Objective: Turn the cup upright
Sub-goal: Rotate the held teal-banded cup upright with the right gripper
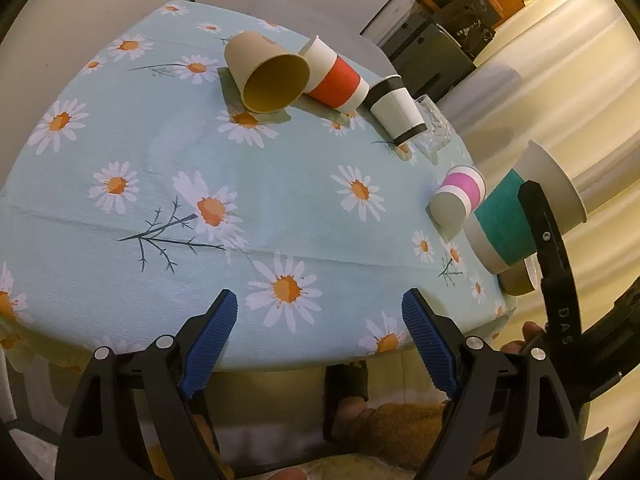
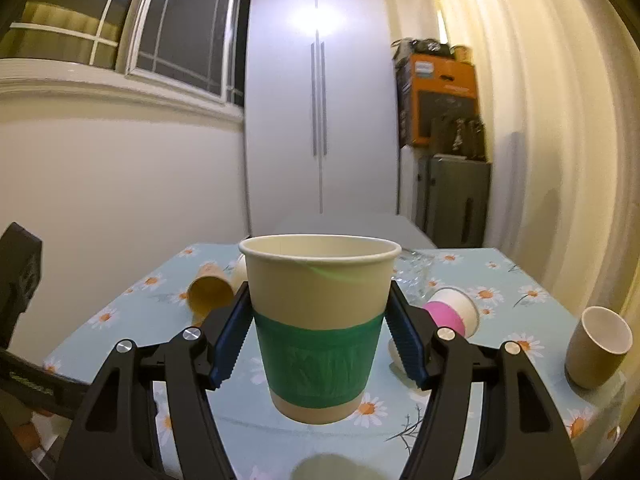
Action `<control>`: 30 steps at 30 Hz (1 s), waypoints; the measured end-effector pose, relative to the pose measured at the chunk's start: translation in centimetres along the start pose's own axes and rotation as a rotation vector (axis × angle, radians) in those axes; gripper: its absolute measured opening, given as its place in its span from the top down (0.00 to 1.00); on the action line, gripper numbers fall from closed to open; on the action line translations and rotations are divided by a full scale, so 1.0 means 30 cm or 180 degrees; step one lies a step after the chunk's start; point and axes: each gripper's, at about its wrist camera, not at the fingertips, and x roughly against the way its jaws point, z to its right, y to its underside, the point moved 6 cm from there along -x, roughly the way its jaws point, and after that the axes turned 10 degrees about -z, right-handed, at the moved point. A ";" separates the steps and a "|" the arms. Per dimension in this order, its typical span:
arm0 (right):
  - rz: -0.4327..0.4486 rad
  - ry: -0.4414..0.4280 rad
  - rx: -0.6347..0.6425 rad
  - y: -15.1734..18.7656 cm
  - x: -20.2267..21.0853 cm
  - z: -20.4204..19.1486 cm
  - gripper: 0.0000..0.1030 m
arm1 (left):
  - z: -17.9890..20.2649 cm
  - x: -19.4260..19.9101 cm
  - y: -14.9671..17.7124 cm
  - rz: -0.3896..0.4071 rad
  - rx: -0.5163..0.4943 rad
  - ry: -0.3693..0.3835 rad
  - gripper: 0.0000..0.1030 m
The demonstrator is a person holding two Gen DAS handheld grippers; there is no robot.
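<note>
The right gripper (image 2: 320, 328) hides two side strips of the green-banded cup (image 2: 320, 328) behind its blue pads (image 2: 230, 344). That cup blocks most of the white cup (image 2: 240, 270) behind it and part of the clear glass (image 2: 414, 274), whose shape stays blurred. In the left wrist view, the cup covers most of a brown cup (image 1: 518, 280). The pink-banded cup (image 2: 452, 310) is partly hidden by a gripper finger.

Six paper cups (image 2: 320, 320), one clear glass (image 1: 434, 128), two tongs (image 1: 320, 336), one daisy tablecloth (image 1: 160, 184).
</note>
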 end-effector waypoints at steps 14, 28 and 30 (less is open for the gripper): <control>0.0127 0.0286 -0.0028 0.115 -0.050 0.023 0.37 | -0.022 0.016 -0.001 0.0031 0.0044 0.0030 0.20; 0.0102 0.0394 0.0195 0.193 -0.111 0.006 0.36 | -0.059 0.006 -0.008 0.0037 0.0121 -0.0091 0.20; 0.0098 0.0395 0.0190 0.196 -0.114 0.005 0.36 | -0.063 0.006 -0.009 0.0041 0.0129 -0.0099 0.20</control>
